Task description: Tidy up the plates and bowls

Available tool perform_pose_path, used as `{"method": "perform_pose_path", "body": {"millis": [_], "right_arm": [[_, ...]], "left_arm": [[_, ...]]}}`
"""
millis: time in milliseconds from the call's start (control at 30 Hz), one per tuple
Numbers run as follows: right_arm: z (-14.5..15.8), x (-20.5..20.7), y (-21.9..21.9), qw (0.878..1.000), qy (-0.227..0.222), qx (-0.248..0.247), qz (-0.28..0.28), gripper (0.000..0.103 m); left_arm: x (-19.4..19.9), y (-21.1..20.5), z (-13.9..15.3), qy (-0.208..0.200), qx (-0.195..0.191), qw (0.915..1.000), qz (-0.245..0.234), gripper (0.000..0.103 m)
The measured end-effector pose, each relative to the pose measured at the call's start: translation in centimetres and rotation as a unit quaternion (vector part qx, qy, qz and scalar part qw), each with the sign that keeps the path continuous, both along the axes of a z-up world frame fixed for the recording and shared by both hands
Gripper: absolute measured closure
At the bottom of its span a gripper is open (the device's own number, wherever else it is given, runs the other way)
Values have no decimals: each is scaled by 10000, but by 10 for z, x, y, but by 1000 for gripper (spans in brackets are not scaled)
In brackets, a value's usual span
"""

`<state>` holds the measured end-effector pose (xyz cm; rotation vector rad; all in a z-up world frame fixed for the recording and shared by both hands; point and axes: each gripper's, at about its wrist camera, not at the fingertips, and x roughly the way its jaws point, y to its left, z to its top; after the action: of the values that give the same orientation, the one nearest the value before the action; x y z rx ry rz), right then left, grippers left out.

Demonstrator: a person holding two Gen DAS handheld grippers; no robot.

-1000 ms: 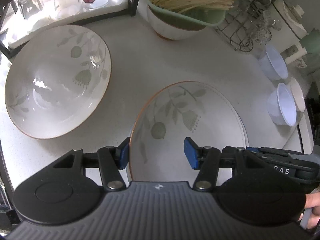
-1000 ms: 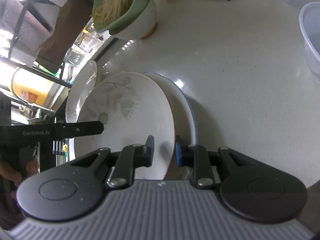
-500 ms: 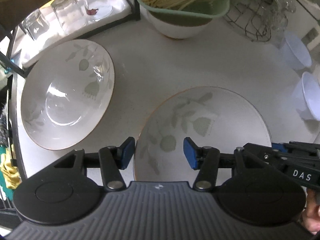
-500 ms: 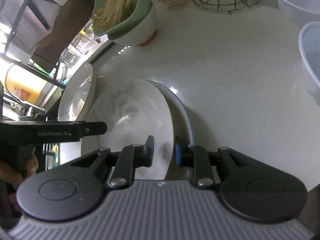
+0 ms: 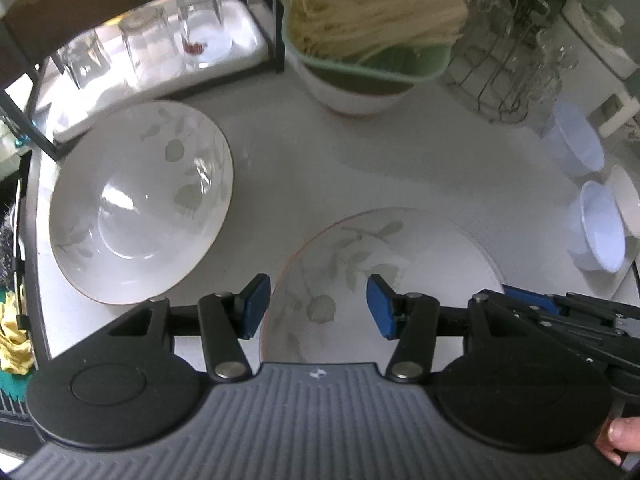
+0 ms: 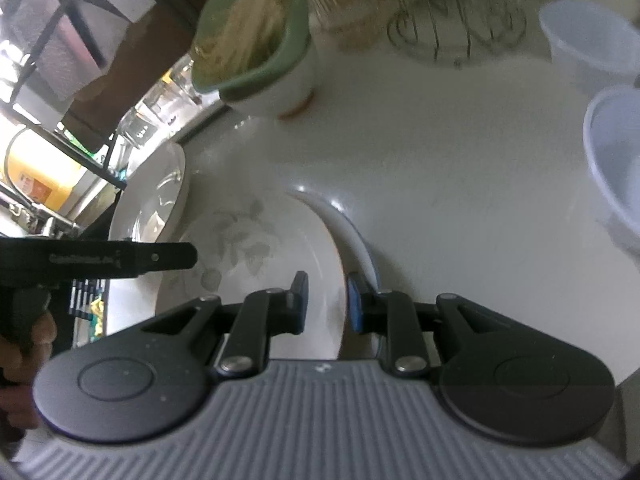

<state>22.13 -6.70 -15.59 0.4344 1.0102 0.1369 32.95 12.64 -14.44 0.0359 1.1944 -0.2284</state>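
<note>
A floral plate (image 5: pixel 404 264) with a brown rim is held tilted above a blue-rimmed white plate (image 6: pixel 356 236) on the counter. My right gripper (image 6: pixel 325 302) is shut on the floral plate's (image 6: pixel 260 264) edge. My left gripper (image 5: pixel 318 306) is open over the plate's near left edge, with the rim between its blue pads. A second floral dish (image 5: pixel 140 208) lies on the counter to the left. It also shows in the right wrist view (image 6: pixel 156 200).
A white bowl (image 5: pixel 356 96) with a green tray of noodles (image 5: pixel 372 28) stands at the back. Upturned glasses (image 5: pixel 140 44) sit on a rack shelf, back left. A wire rack (image 5: pixel 504 68) and clear plastic bowls (image 5: pixel 600 232) are at the right.
The right gripper has lifted the floral plate's edge higher and both cameras have pulled back from the counter. The left gripper stays open.
</note>
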Motion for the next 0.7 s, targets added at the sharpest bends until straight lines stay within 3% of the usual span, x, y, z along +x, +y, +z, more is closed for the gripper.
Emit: {"method": "perform_pose_path", "body": {"millis": [300,567,700], "right_arm": [[31,-8,-9,9984,-531,-157,-82,78],[81,-27,-25,9919,-1202,-295,-290,78],[105,-41,-31,9867,-1545,-425,-262,78]], "left_arm": [[-15,-2,40,-341,-234,9989,220,44],[-39,-23,99,-1020,-570,9930,159,44],[-55,-33,117,-1196,-472,9917,55,43]]}}
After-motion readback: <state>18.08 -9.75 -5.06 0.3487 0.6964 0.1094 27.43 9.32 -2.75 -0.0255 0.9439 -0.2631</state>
